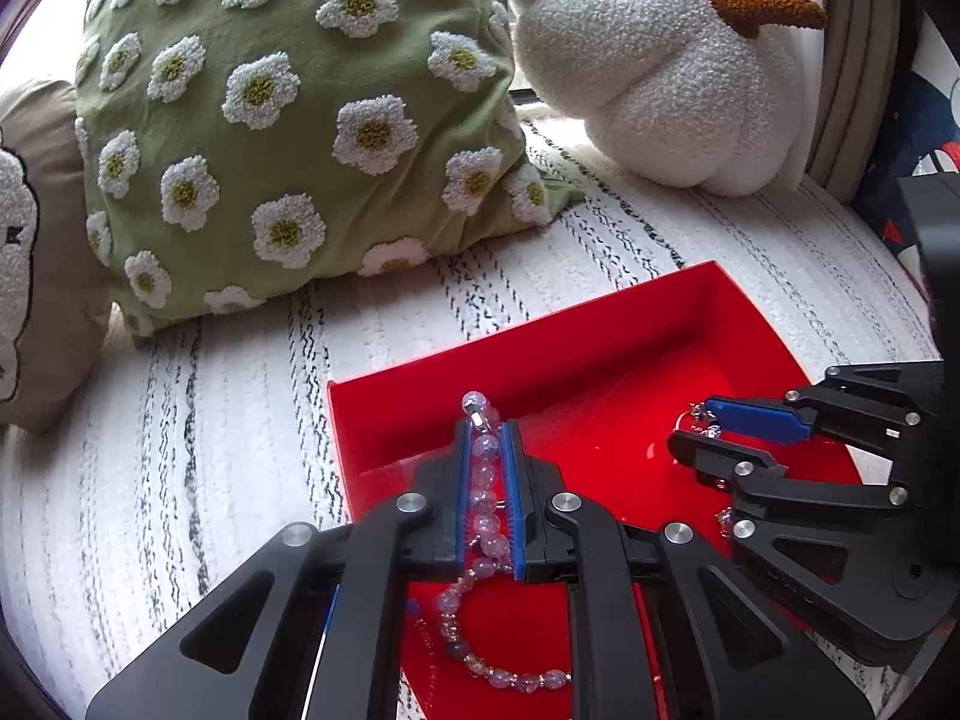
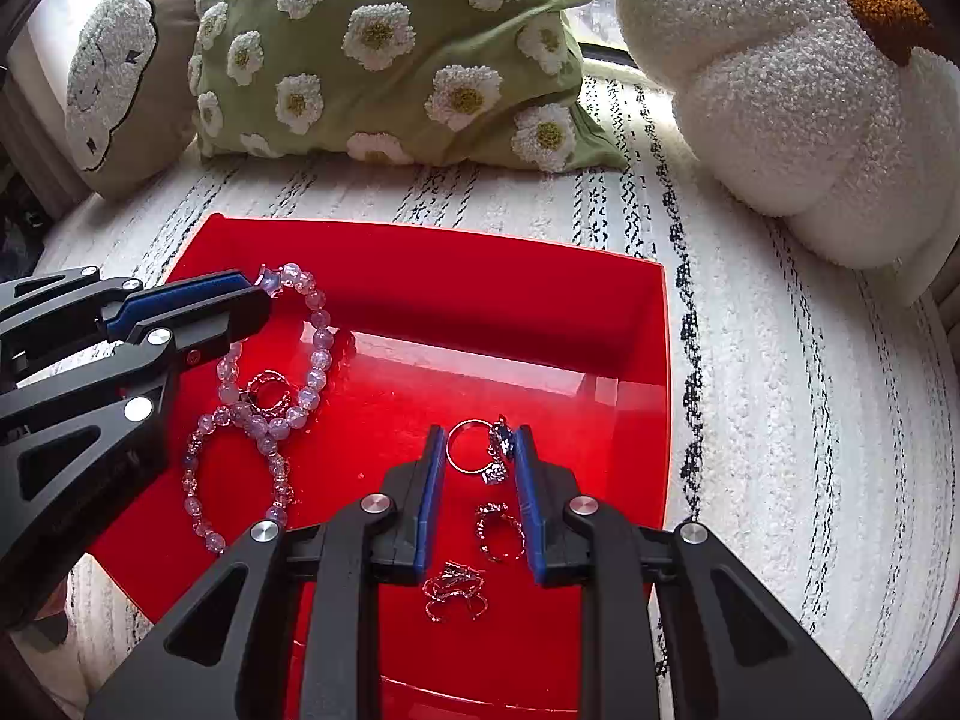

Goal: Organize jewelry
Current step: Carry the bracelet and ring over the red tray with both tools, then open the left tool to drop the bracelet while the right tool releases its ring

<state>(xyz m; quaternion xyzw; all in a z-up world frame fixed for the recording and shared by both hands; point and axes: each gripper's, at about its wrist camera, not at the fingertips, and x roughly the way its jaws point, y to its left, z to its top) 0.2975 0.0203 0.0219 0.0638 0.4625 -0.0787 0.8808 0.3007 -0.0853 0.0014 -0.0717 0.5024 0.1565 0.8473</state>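
A red tray lies on a white striped cloth. My left gripper is shut on a pale purple bead bracelet and holds one end above the tray's left side; the rest of the bracelet hangs onto the tray floor. My right gripper is open over the tray's right part, its fingers either side of a silver ring. Two more silver rings lie between its fingers nearer the camera. Another ring lies inside the bracelet loops.
A green pillow with white flowers and a white plush pumpkin cushion lie behind the tray. A beige cushion is at the left. The striped cloth surrounds the tray.
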